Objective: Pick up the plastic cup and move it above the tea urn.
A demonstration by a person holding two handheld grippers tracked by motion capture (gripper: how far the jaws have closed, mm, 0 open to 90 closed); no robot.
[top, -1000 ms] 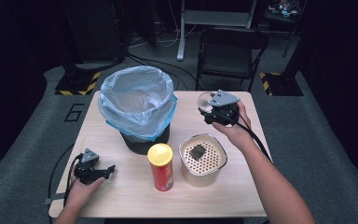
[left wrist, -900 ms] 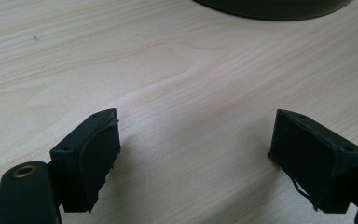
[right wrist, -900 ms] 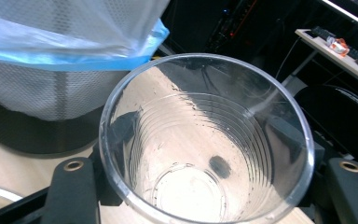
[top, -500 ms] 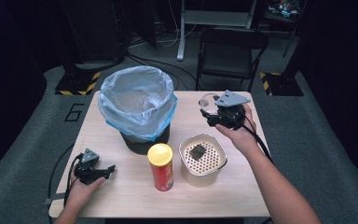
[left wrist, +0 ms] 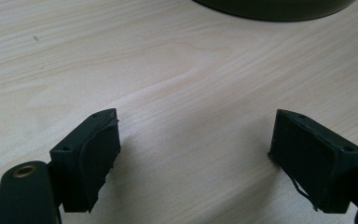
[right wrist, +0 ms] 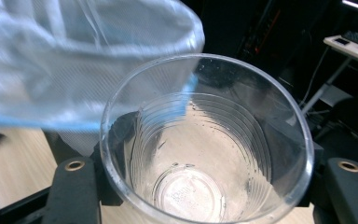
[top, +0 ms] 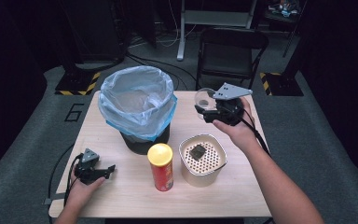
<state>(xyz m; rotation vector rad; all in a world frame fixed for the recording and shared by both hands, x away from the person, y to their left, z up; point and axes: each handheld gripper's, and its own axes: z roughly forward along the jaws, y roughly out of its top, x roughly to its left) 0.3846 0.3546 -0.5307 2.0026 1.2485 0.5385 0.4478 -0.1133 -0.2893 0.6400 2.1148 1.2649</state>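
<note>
My right gripper (top: 206,108) is shut on a clear plastic cup (top: 204,97) and holds it in the air over the table's right side, just right of the bin. In the right gripper view the cup (right wrist: 205,154) is empty, mouth toward the camera, with a black jaw pressed against each side. My left gripper (top: 109,170) rests on the table near the front left corner. Its jaws stand open with only bare wood (left wrist: 191,93) between them.
A black bin lined with a pale blue bag (top: 137,107) stands at the table's middle left. A red can with a yellow lid (top: 161,165) and a white perforated container (top: 203,161) with a dark item on top stand in front. A chair (top: 230,51) sits behind the table.
My right gripper has risen with the cup and drifted slightly right. The left gripper has stayed where it was.
</note>
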